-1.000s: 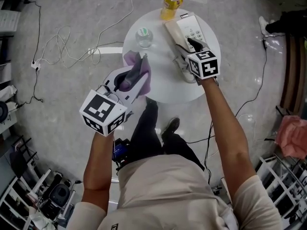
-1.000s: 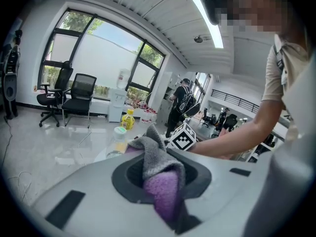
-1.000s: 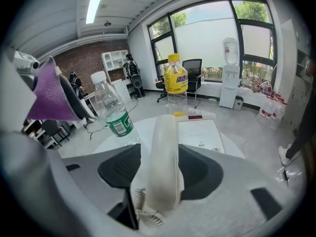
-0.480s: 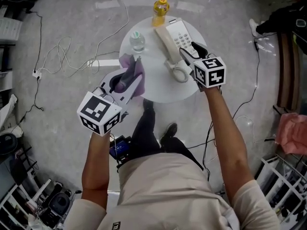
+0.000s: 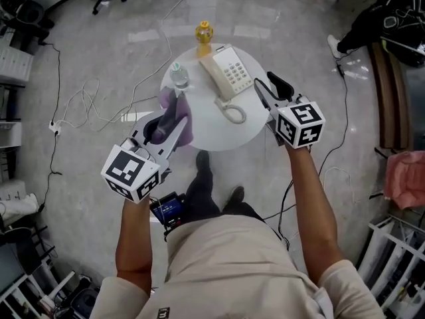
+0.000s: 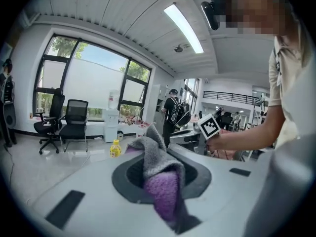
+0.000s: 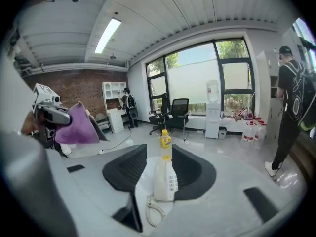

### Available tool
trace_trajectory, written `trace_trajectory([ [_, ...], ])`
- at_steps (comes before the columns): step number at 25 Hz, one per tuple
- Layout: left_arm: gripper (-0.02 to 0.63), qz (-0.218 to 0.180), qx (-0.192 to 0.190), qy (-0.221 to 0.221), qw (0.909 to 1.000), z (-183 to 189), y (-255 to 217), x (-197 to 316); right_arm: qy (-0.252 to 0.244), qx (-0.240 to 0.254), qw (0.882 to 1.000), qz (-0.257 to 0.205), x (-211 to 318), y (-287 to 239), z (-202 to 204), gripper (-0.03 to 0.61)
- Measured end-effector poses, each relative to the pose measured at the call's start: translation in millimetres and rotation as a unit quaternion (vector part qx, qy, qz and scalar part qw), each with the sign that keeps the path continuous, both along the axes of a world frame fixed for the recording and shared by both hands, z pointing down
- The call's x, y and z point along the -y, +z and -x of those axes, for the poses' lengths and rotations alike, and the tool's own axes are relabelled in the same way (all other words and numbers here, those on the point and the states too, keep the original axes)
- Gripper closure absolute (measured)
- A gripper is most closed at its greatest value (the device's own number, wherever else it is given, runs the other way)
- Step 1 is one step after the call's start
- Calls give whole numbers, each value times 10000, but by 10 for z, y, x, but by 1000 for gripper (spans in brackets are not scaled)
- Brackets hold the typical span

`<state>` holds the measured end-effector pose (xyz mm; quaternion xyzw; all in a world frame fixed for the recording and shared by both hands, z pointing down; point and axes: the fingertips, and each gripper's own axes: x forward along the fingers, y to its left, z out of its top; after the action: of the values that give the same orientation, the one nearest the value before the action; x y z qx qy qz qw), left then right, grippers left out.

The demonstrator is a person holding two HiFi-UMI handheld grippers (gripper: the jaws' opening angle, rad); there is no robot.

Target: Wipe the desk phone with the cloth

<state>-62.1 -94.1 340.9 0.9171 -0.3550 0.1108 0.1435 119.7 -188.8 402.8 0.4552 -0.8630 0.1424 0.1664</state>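
**Left claw grips the cloth; right claw half open and off the phone**

Head view: the white desk phone (image 5: 224, 72) lies on the round white table (image 5: 219, 130), its handset on the cradle. Its coiled cord (image 5: 234, 111) loops toward the near edge. A yellow bottle (image 5: 204, 34) stands at the far rim, just beyond the phone, and a clear bottle (image 5: 177, 76) stands to the phone's left. The left claw (image 5: 175, 109) hangs over the table's left edge, clamped on the purple cloth (image 5: 183, 119), which droops from it near the clear bottle. The right claw (image 5: 269, 89) is over the table's right edge, beside the phone and apart from it.

Left gripper view: the left claw's (image 6: 163, 174) dark pads press together on a bunched fold of the cloth (image 6: 162, 189), grey on one face and purple on the other. Beyond it are the marker cube of the right claw (image 6: 210, 126), the yellow bottle (image 6: 115, 148) and two office chairs (image 6: 63, 122) by the windows.

Right gripper view: the right claw's (image 7: 160, 174) jaws have just been closing and now stand partly apart, gripping nothing. In the gap the phone (image 7: 164, 180) shows farther off on the table, with the yellow bottle (image 7: 165, 141) behind it. At the left edge the left claw (image 7: 49, 115) holds up the cloth (image 7: 78, 126).
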Motion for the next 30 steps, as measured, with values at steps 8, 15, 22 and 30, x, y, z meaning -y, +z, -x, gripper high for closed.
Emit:
trace_trajectory([
  [8,554,-587,-10,99,9982,-202,-636,-331,166,408,9929,-1105,-648,-1302,-306,584],
  [15,552,-1094,-86,128,9939,-379,-1145,-677,-158,311,9916,-1248,-1305,-1982,-377,586],
  [22,553,-1498,-185,243,9882,-437,-1447,-1038,-386,65,9913,-1257,-1905,-2267,-304,589],
  [30,553,-1560,-178,410,9867,-599,-1540,-1304,-351,-80,9900,-1364,-2260,-2394,-439,589],
])
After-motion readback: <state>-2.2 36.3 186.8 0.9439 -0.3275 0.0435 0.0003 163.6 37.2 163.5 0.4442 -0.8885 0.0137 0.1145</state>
